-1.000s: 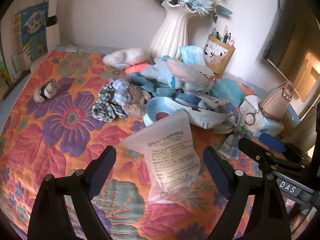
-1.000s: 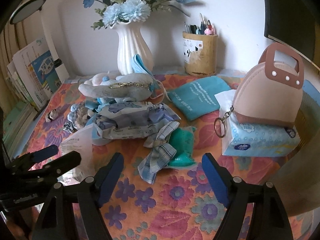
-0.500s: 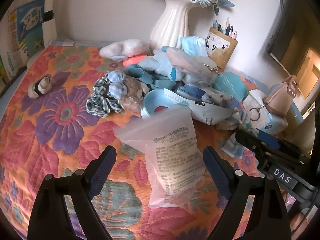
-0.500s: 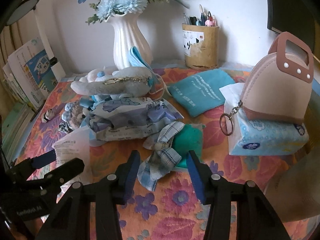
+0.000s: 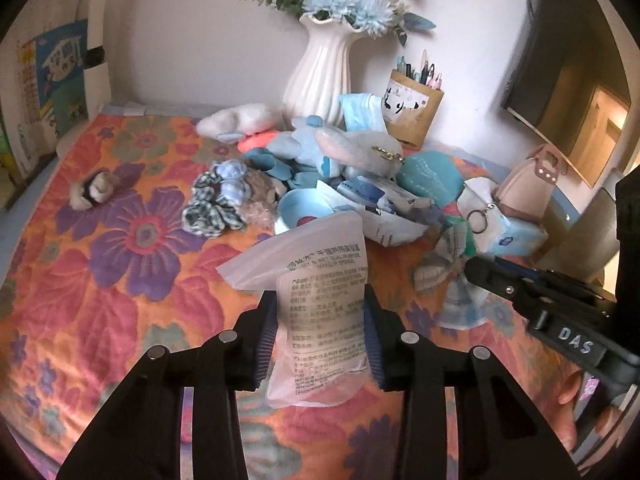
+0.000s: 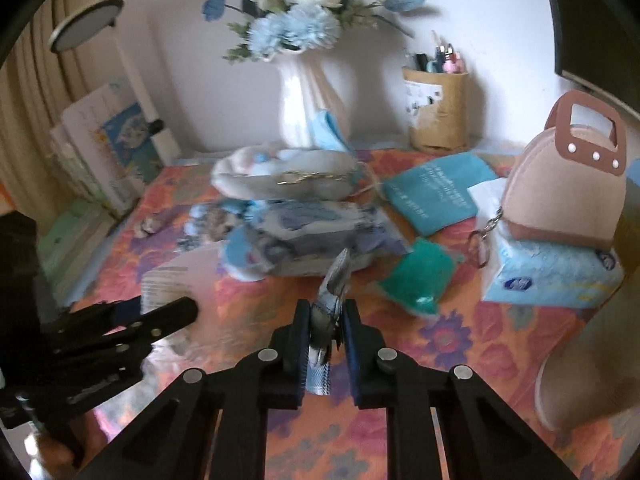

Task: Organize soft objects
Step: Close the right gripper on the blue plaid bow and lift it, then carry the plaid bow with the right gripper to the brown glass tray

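My left gripper (image 5: pixel 319 332) is shut on a translucent white plastic bag with printed text (image 5: pixel 320 288) and holds it up from the floral cloth. My right gripper (image 6: pixel 326 336) is shut on a blue-grey plaid cloth bow (image 6: pixel 330 300), lifted off the table; it shows in the left wrist view (image 5: pixel 444 268) at the right. Behind lies a pile of soft things: a grey plush (image 6: pixel 280 172), wet-wipe packs (image 6: pixel 316 232), a plaid scrunchie (image 5: pixel 212 208), a teal pouch (image 6: pixel 436 192) and a green pouch (image 6: pixel 420 280).
A white vase with blue flowers (image 5: pixel 320 76) and a pen holder (image 5: pixel 412 108) stand at the back wall. A tan bag (image 6: pixel 564 192) sits on a tissue pack (image 6: pixel 548 276) at right. Books (image 6: pixel 108 152) lean at left. A small plush (image 5: pixel 92 190) lies apart at left.
Both grippers have closed: the left on the plastic bag, the right on the plaid bow. Both things are now lifted from the cloth.
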